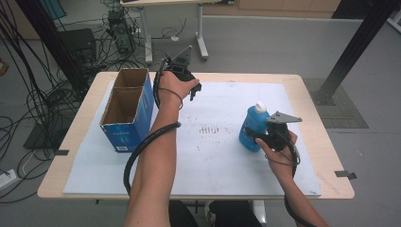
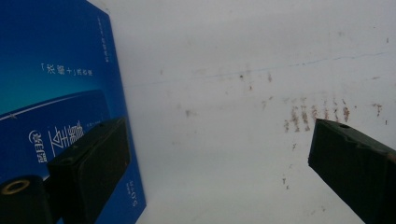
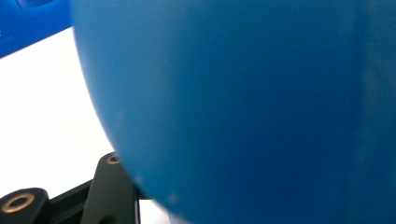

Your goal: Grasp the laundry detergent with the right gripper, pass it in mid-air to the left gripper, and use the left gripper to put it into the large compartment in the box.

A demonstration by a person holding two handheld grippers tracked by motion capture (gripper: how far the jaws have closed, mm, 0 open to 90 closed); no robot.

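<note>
Blue plastic bottle (image 1: 252, 128) with a white cap stands upright, clamped in my right gripper (image 1: 265, 137). My left gripper (image 1: 193, 91) hangs wide open beside the box (image 1: 126, 124).

Bare forearms, thin wrist loops, black grippers with grey plates, trailing cables.

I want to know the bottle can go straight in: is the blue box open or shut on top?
Open. In the high view the blue box stands upright, its top open onto two brown cardboard compartments with nothing visible inside.
</note>
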